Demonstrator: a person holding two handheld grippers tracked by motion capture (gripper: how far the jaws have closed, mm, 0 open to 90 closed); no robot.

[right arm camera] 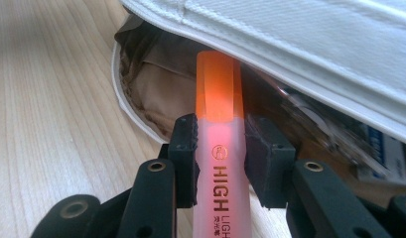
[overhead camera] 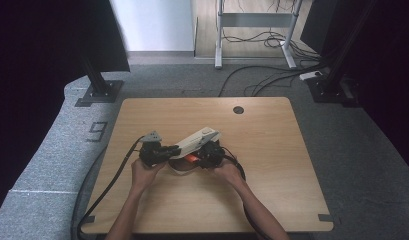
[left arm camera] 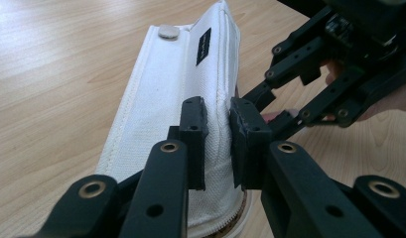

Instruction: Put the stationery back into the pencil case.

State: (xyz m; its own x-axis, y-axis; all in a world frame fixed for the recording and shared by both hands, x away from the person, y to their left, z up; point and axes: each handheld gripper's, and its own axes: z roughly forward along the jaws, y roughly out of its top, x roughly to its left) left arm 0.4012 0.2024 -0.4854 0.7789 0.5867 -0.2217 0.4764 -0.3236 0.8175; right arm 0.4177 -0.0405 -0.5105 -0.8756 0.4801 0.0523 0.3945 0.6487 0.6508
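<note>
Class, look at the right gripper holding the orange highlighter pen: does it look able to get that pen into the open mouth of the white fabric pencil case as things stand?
Probably yes. The left gripper pinches the white fabric pencil case, holding its flap up, so the brown-lined opening gapes directly ahead of the orange highlighter pen in the right gripper. Nothing sits between them.

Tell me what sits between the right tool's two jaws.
An orange highlighter, clamped by the right tool in the right gripper view, its cap pointing into the open white pencil case.

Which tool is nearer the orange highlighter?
Right. The right tool grips the highlighter itself; the left tool pinches the white pouch's flap alongside.
</note>
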